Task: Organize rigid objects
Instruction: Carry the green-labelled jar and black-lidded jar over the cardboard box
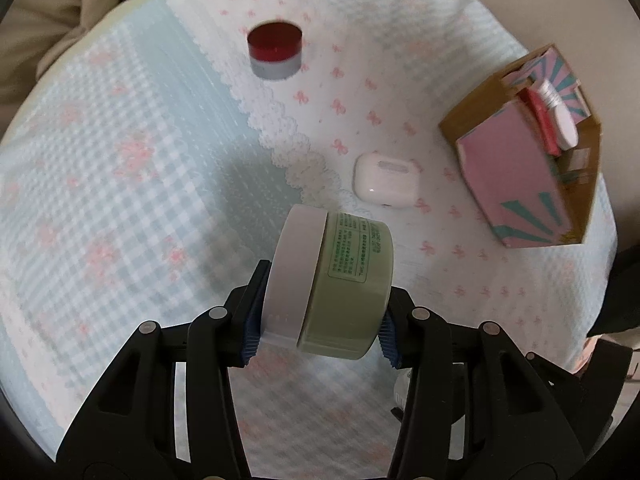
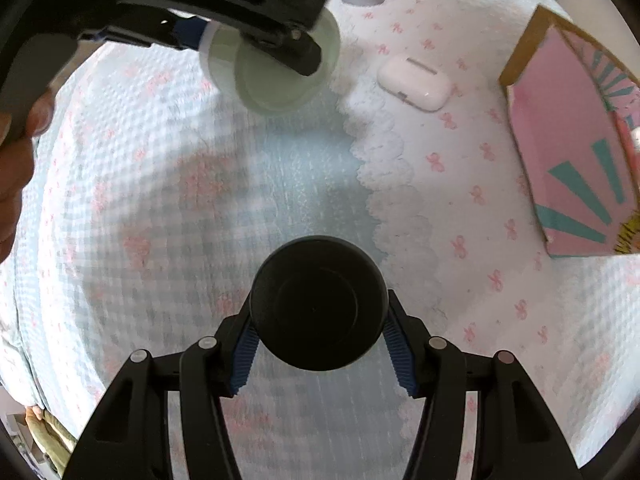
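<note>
Left gripper (image 1: 320,330) jaws are clamping the green jar (image 1: 340,280), holding it tilted above the tablecloth (image 1: 120,160). Right gripper (image 2: 320,354) jaws are gripping a black round jar (image 2: 319,304). Earbud case (image 1: 386,182) and red-lidded jar (image 1: 275,52) are lying near the pink box (image 1: 520,168).

Green jar (image 1: 340,280): label print too blurred to read; in right wrist view, black gripper arm covers its upper part. Pink box (image 2: 568,152): cut by right frame edge; contents beside white roll (image 1: 560,120) indistinct. Cloth (image 1: 120,160) pattern smeared below jar.
</note>
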A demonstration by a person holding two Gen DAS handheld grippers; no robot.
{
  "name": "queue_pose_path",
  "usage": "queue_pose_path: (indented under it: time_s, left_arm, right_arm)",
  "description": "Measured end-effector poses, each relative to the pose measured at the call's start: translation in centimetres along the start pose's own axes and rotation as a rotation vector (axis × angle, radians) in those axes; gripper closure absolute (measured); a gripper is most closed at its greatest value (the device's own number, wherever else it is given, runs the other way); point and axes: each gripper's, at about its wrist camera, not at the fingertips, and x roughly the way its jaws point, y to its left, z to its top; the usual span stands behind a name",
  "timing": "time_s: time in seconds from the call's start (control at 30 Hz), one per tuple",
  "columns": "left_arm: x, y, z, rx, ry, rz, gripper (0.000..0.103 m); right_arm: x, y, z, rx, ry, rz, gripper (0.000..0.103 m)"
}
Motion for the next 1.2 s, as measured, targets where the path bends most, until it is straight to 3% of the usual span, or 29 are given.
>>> queue_pose_path:
  time_s: [0.2, 0.4, 0.67, 0.93, 1.1, 1.2]
  left_arm:
    - [-5.8, -1.2, -2.3, -0.022, -0.061, -0.005, 0.06]
    - [-12.3, -2.4, -4.1, -0.103, -0.118, -0.058, 0.06]
    - [-18.4, -6.2, -4.0, -0.11, -0.2, -0.101, 0.06]
    - [-21.3, -11.5, -1.6, -0.122, -0.259, -0.099, 0.063]
    - [-20.5, -15.5, 0.0, -0.183, -0.271, -0.084, 0.063]
    - [-18.9, -17.7, 1.4, -0.241, -0.258, -0.111, 0.063]
  right_arm:
    - [-5.0, -0.1, -1.2, -0.003, -0.056, 0.0, 0.05]
    - [-11.3, -0.7, -2.4, 0.016, -0.086, 0.027, 0.05]
    - [-20.4, -4.0, -1.6, 0.03, -0.133, 0.029, 0.05]
    - [-27.0, -10.4, 1.1, 0.019, -0.213, 0.011, 0.05]
    - [-28.8, -15.3, 2.6, -0.024, -0.221, 0.029, 0.05]
    - [-28.7, -18.2, 3.4, -0.049, -0.206, 0.041, 0.05]
